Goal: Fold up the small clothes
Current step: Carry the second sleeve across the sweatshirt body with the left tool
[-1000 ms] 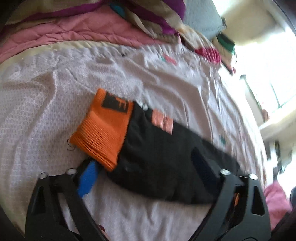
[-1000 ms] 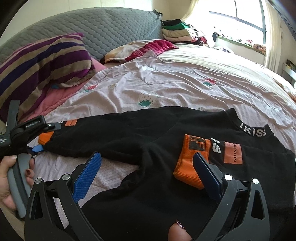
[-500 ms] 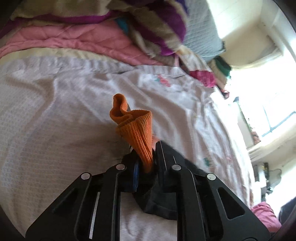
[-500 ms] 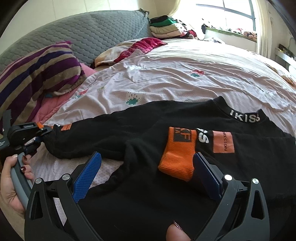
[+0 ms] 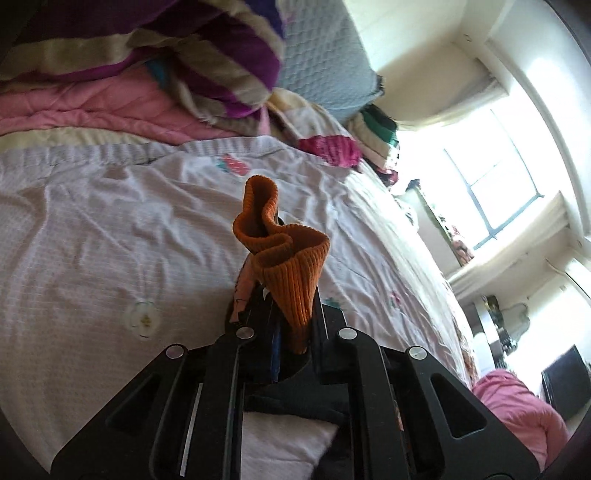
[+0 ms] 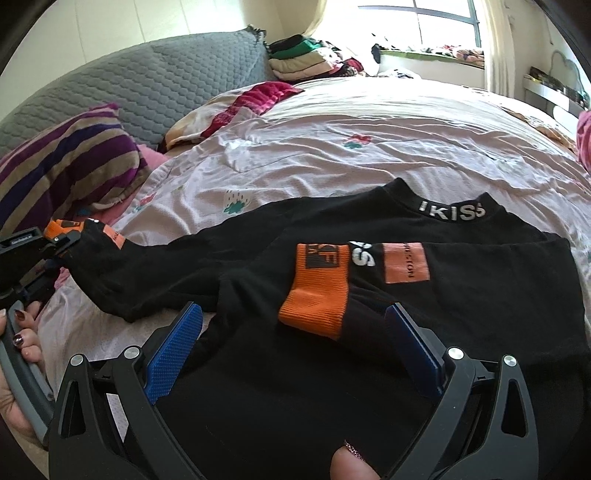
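Observation:
A black long-sleeved top (image 6: pixel 369 295) with orange cuffs lies spread on the pale bedsheet (image 6: pixel 351 155). My left gripper (image 5: pixel 291 332) is shut on the orange cuff (image 5: pixel 291 266) of one sleeve, and the cuff bunches upward between its fingers. In the right wrist view the same gripper (image 6: pixel 55 243) holds that sleeve end lifted at the far left. The other sleeve is folded across the body, its orange cuff (image 6: pixel 317 288) flat on the black cloth. My right gripper (image 6: pixel 295 347) hangs open just above the top, blue pads either side of that cuff.
A striped purple pillow (image 6: pixel 62 170) and pink quilt (image 5: pixel 92 114) lie by the grey headboard (image 6: pixel 147 85). Folded clothes (image 6: pixel 306 59) are stacked at the bed's far corner under the window (image 6: pixel 443 18). A pink bundle (image 5: pixel 517 406) sits beyond the bed's edge.
My left gripper closed on the orange cuff and lifted it off the sheet. The right gripper drifted sideways over the top and stayed open.

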